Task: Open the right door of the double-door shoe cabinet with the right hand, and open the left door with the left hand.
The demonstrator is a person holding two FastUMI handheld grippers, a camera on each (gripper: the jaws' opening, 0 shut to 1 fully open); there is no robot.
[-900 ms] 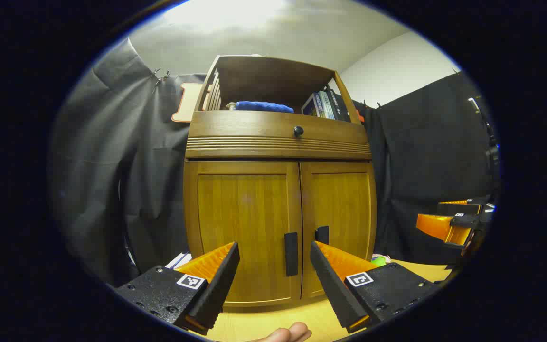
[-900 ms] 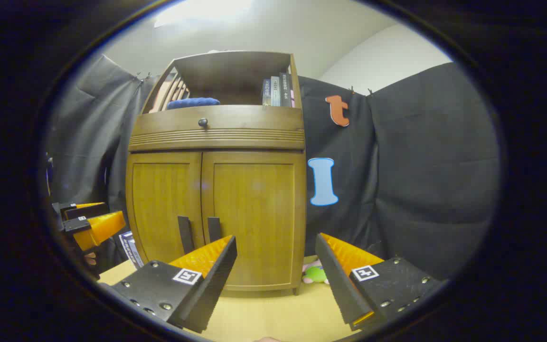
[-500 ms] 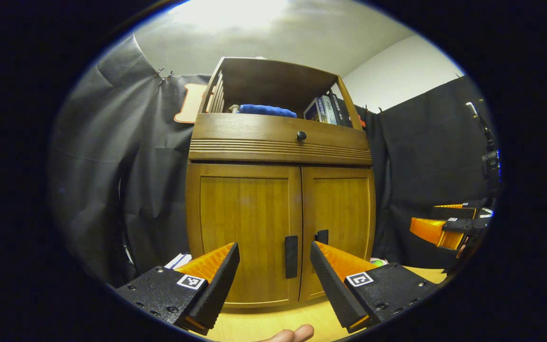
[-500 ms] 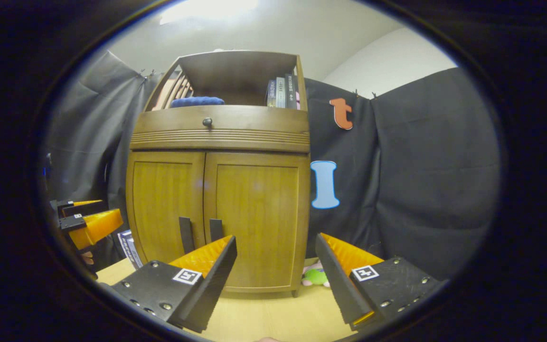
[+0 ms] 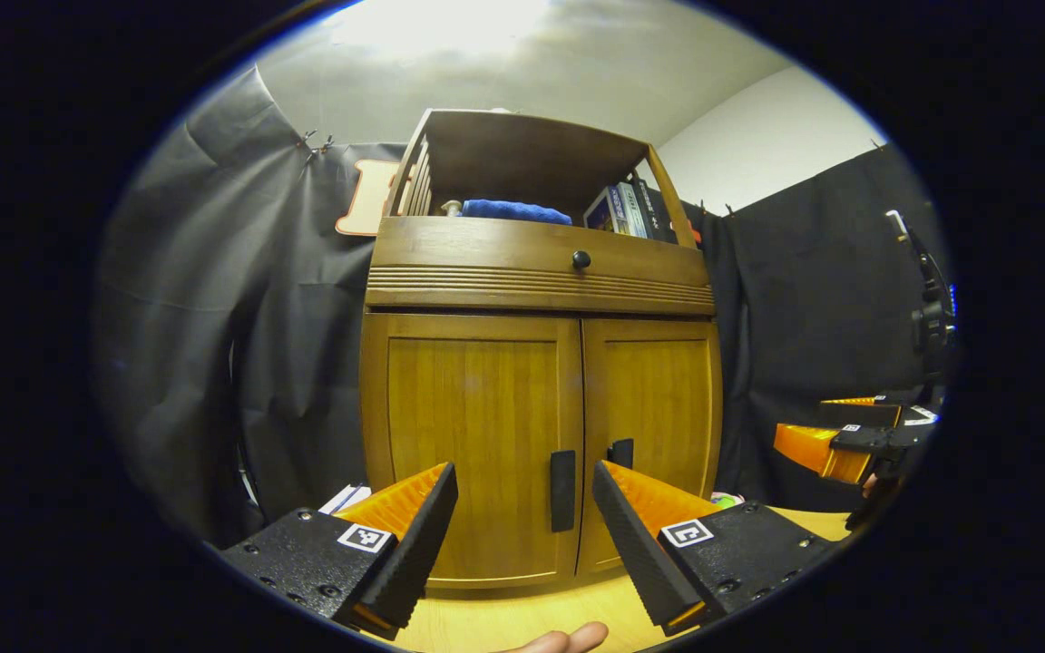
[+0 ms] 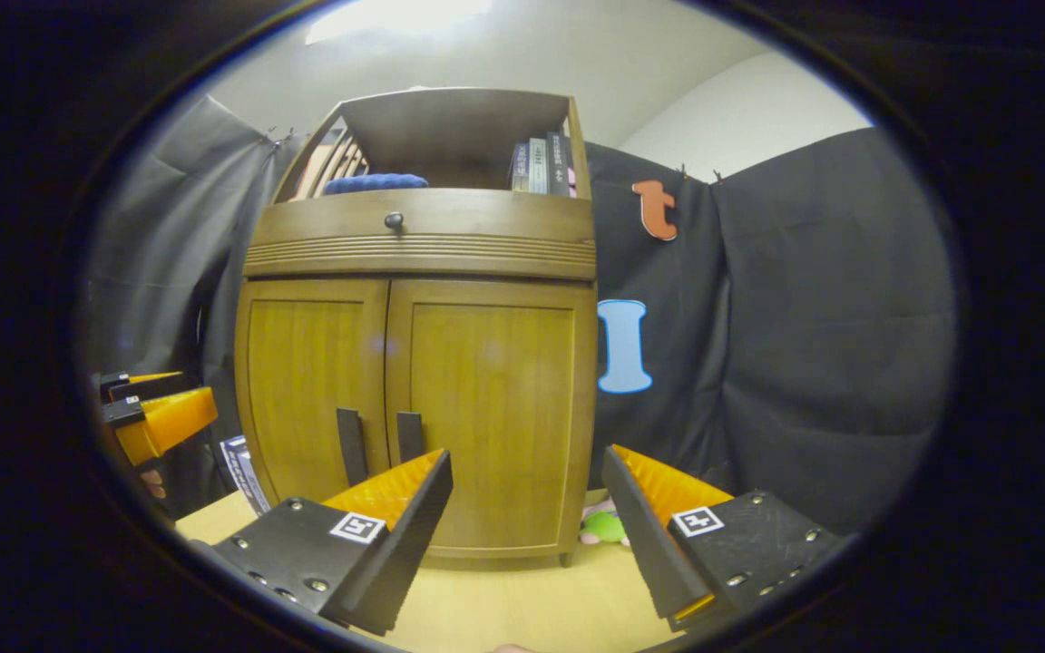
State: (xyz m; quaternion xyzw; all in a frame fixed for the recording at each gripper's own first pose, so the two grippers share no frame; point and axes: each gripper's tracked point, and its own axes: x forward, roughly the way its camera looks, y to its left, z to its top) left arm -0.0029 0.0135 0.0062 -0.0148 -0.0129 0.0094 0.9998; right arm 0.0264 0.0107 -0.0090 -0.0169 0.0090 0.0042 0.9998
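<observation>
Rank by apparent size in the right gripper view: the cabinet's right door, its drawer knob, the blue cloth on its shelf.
1. right door
2. blue cloth
3. drawer knob
The differences look plain, though the fisheye bends shapes somewhat.

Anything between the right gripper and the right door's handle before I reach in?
Nothing: in the right gripper view, only bare wooden tabletop lies between the open right gripper and the right door's handle.
</observation>
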